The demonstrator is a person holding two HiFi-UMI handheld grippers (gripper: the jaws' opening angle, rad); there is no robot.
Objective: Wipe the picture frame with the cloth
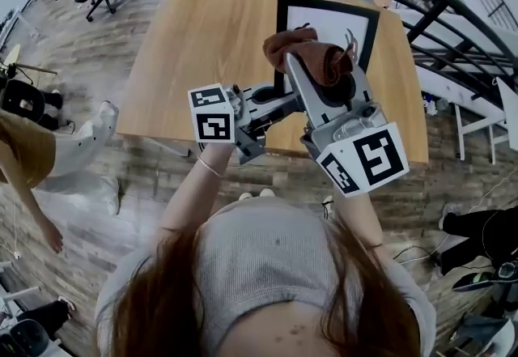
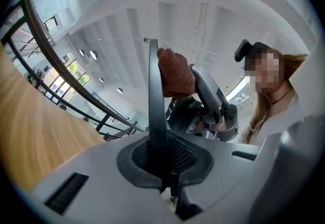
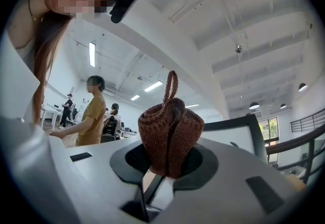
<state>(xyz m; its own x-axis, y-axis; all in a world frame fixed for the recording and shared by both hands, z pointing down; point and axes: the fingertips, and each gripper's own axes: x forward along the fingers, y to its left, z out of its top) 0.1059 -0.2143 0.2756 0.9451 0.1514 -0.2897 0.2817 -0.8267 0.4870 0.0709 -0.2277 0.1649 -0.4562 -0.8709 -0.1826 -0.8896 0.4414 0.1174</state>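
Left gripper [image 1: 265, 96]: jaws pressed together on the left edge of the picture frame [image 1: 324, 5], a black border round a white middle. In the left gripper view the frame runs edge-on, straight up out of the jaws, so it is held upright or tipped up. Can't tell whether its far side rests on the table [image 1: 202, 40].

Right gripper [image 1: 312, 65]: jaws pinching a bunched brown cloth [image 1: 322, 56], with the wad sticking out past the tips and a small loop on top.

Key relation: the cloth sits in front of the frame's face, at its near-left part, just right of the edge the left gripper holds. In the right gripper view the frame lies to the right of the cloth and a little beyond it. Cloth and frame are very near each other. Contact can't be confirmed in any view.

The right gripper is the one that has to work, since the left only steadies the frame. Judged step: bringing the cloth onto the face, wiping not clearly begun. The next move likely needs the wad pressed onto the face and swept right and far, away from the held edge. Risk: pushing too hard may twist the frame in the thin edge grip.

Background: a standing person in a yellow shirt [image 1: 24, 153] at left, and a railing [image 1: 437, 7] at far right.
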